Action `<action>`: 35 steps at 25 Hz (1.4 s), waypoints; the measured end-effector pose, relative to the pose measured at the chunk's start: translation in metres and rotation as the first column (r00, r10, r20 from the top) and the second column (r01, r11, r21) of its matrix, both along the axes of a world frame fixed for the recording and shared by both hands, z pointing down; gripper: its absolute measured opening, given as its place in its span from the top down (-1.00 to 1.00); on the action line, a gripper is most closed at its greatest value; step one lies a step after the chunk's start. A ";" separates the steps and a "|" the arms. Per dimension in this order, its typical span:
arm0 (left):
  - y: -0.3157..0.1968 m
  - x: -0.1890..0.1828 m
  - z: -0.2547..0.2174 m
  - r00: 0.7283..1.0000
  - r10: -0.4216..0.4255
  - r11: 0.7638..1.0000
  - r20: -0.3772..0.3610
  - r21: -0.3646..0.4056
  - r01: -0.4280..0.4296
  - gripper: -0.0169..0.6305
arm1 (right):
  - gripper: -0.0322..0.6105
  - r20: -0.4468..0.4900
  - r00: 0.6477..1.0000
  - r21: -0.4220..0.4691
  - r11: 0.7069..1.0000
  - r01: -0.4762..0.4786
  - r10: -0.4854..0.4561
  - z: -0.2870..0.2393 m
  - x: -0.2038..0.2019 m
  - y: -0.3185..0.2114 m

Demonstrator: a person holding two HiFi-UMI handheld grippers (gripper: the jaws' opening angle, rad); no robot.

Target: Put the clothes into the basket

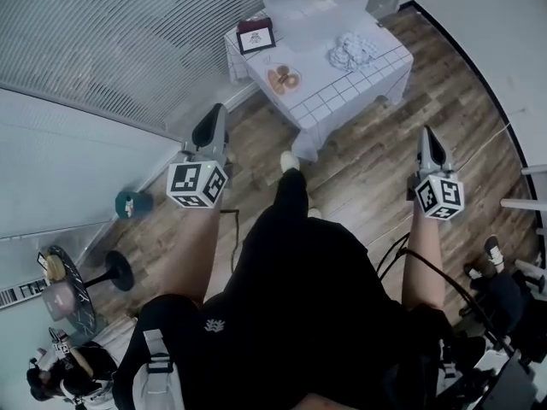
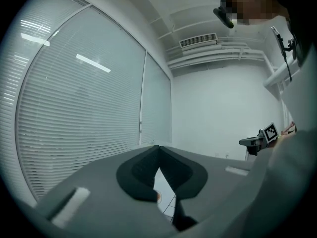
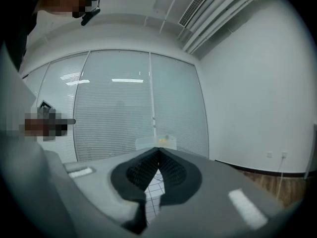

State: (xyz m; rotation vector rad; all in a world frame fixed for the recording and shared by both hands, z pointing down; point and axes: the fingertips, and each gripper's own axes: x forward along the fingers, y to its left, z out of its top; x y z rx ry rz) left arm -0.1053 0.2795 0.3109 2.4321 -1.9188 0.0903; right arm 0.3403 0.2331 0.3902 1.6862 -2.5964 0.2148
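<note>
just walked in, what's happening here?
A person stands back from a small table with a gripper in each hand. The left gripper and the right gripper are both shut with nothing between their jaws, held up in front of the body and pointing toward the table. A crumpled pale cloth lies on the checked tablecloth, near a translucent bin at the far end. A plate and a picture frame also sit there. Nothing has been picked up yet.
</note>
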 end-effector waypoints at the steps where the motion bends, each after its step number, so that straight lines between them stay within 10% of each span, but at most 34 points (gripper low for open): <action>1: -0.006 0.001 0.000 1.000 0.004 1.000 0.007 0.000 -0.004 0.92 | 0.89 0.004 1.000 0.000 1.000 -0.003 0.003 0.001 0.001 -0.004; 15: -0.131 0.029 0.004 0.995 0.097 0.995 0.007 0.005 -0.097 0.92 | 0.89 0.016 0.996 -0.059 0.994 -0.089 0.090 0.026 0.015 -0.059; 35: -0.327 -0.043 0.035 0.975 0.215 0.976 -0.049 -0.011 -0.215 0.92 | 0.89 -0.123 0.989 -0.074 0.993 -0.089 0.080 0.001 -0.097 -0.239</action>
